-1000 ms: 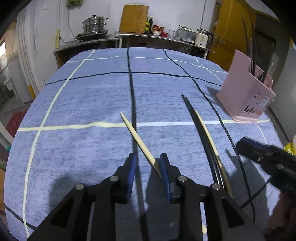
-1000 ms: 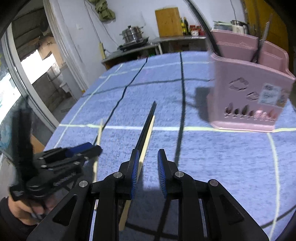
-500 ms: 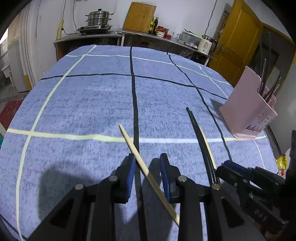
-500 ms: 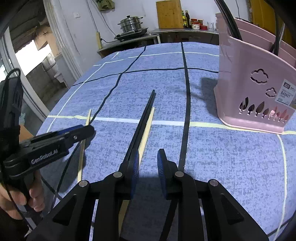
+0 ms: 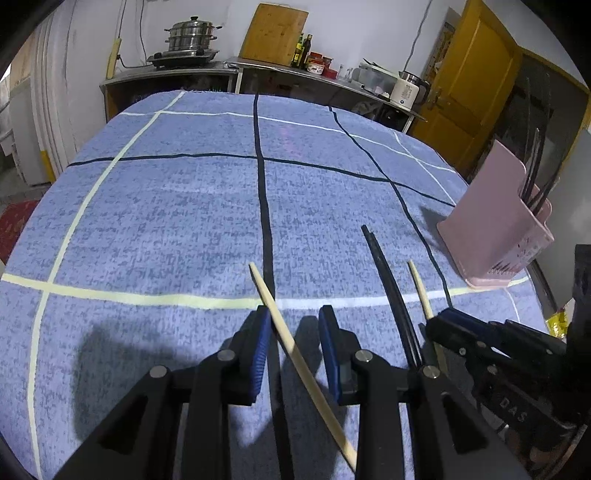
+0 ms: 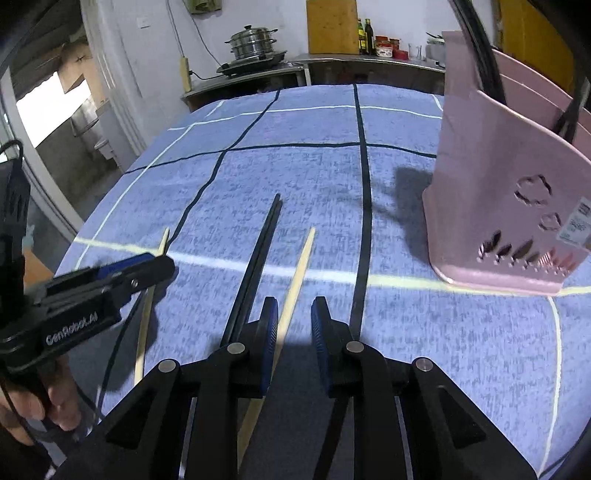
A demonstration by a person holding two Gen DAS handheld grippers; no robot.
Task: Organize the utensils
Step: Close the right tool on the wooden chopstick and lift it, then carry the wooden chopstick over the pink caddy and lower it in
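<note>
Two hand-held grippers work low over a blue checked tablecloth (image 5: 166,206) strewn with chopsticks. The left gripper (image 5: 295,332), its blue-padded jaws apart, straddles a pale wooden chopstick (image 5: 291,343) lying on the cloth; the stick runs slantwise through the gap, and neither pad visibly presses on it. The right gripper (image 6: 293,321) has just been narrowing its jaws around a second wooden chopstick (image 6: 299,269), which lies between the pads with a sliver of space showing on either side, so the pads do not yet pinch it. Just beside that stick, to its left in the right wrist view, lies a pair of black chopsticks (image 6: 262,240). A pink utensil basket (image 6: 506,206) stands upright at the cloth's right side, dark utensils rising from it; leaf and cloud cut-outs pierce its front wall, and a small white sticker near its right edge carries print too fine to read. White lettering on the side of the left gripper, seen from the right wrist camera, reads "GenRobot.AI"; the right gripper's body, in the left wrist view, shows the letters "DAS". A hand (image 6: 44,402) grips the left tool's handle. Behind, a counter (image 5: 280,70) holds a steel steamer pot (image 5: 190,37), a wooden cutting board (image 5: 275,33) and bottles (image 5: 303,50).
</note>
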